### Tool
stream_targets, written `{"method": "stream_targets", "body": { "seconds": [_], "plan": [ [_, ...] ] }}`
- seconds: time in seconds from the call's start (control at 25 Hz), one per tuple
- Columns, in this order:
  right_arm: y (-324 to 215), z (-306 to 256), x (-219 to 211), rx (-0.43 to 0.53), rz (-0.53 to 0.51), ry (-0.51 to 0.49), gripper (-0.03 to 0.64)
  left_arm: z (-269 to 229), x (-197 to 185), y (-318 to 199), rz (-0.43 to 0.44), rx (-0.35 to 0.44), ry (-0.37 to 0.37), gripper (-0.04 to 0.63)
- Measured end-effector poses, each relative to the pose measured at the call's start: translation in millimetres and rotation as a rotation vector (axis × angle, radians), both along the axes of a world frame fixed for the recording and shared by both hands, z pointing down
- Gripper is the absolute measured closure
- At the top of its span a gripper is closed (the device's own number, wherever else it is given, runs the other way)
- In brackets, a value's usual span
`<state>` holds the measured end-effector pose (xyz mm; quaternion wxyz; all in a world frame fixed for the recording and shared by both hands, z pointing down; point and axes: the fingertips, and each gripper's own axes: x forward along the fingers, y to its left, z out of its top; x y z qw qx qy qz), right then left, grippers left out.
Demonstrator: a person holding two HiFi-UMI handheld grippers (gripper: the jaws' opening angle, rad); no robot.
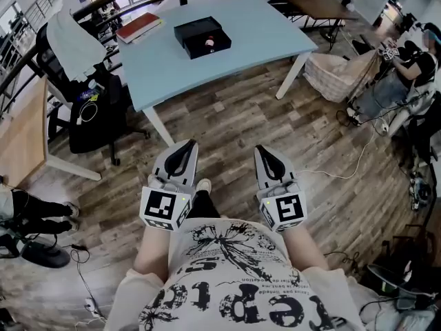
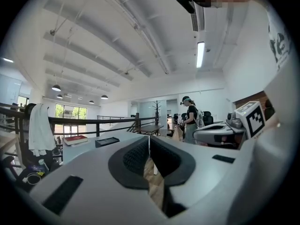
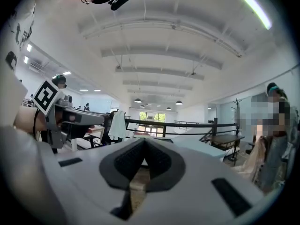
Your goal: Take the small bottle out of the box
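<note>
From the head view, the black box [image 1: 187, 31] sat on the pale blue table [image 1: 275, 33] at the far side of the wooden floor [image 1: 234, 123], with a red book [image 1: 140, 27] at its 10 o'clock. The small bottle [image 1: 209, 43] showed only as a small reddish spot inside the box - too small to tell which way its long axis ran. Both tools were held low against the person's body, noses pointing toward the table. From the left gripper [image 1: 187, 147] the box lay at about 12 o'clock; from the right gripper [image 1: 264, 152] it lay nearer 11 o'clock. Both were well apart from it, though the left looked the better lined up and probably slightly the closer.

In the left gripper view, the left gripper's [image 2: 149, 142] dark pads met at the tips with nothing between them. The box [image 2: 107, 141] appeared as a flat dark shape on the table [image 2: 84, 149], at 9 o'clock of the tips, so the nose seemed aimed a little to the box's right. The bottle could not be seen from there.

In the right gripper view, the right gripper's [image 3: 144, 143] pads were likewise pressed together and empty. A corner of the table [image 3: 197, 146] showed at 3 o'clock, but neither box nor bottle could be picked out - the reach had not yet begun.
</note>
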<state>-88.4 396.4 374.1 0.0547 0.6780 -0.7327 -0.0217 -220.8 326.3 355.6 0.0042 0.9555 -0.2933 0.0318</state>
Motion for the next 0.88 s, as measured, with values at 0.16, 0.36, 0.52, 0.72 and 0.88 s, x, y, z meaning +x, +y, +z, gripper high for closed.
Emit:
{"method": "stream_targets", "body": {
  "seconds": [0.16, 0.36, 0.52, 0.72, 0.88],
  "plan": [
    [-4, 7, 10, -0.010, 0.019, -0.045, 0.606, 6, 7, -4, 0.013, -0.008, -0.018, 0.572],
    [-27, 18, 19, -0.031, 0.031, -0.041, 0.606, 19, 16, -30, 0.016, -0.032, -0.034, 0.572],
    [-60, 25, 35, -0.049, 0.046, -0.029, 0.606, 28, 33, -69, 0.025, -0.056, -0.028, 0.572],
    [-127, 35, 68, -0.076, 0.083, -0.033, 0.604, 36, 66, -139, 0.052, -0.078, -0.030, 0.572],
    [-200, 31, 91, -0.084, 0.106, -0.034, 0.606, 32, 86, -213, 0.067, -0.083, -0.024, 0.572]
  ]
}}
